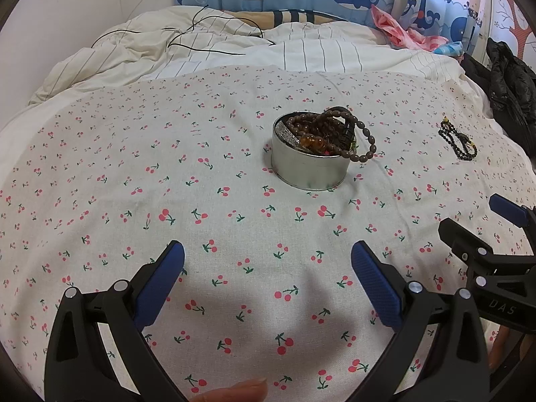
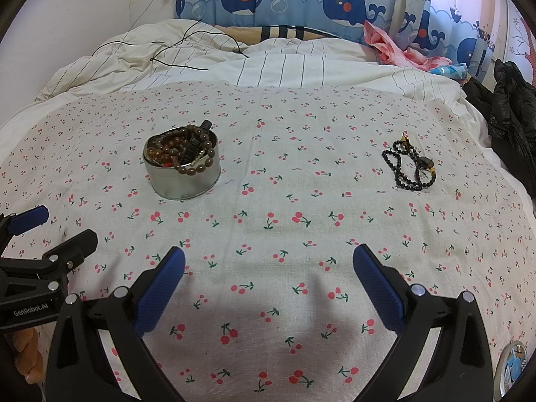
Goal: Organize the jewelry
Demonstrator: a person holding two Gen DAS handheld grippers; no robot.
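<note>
A round silver tin stands on the cherry-print cloth, filled with bead bracelets. A brown bead string hangs over its rim. A black bead necklace with small yellow beads lies loose on the cloth, to the right of the tin. My left gripper is open, low over the cloth, well short of the tin. My right gripper is open too, nearer than the necklace and to its left. Nothing sits between either pair of fingers.
The cherry-print cloth covers a bed with a striped white duvet behind. A black cable lies on the duvet. A black jacket lies at the right edge. A round tin lid rests at the lower right.
</note>
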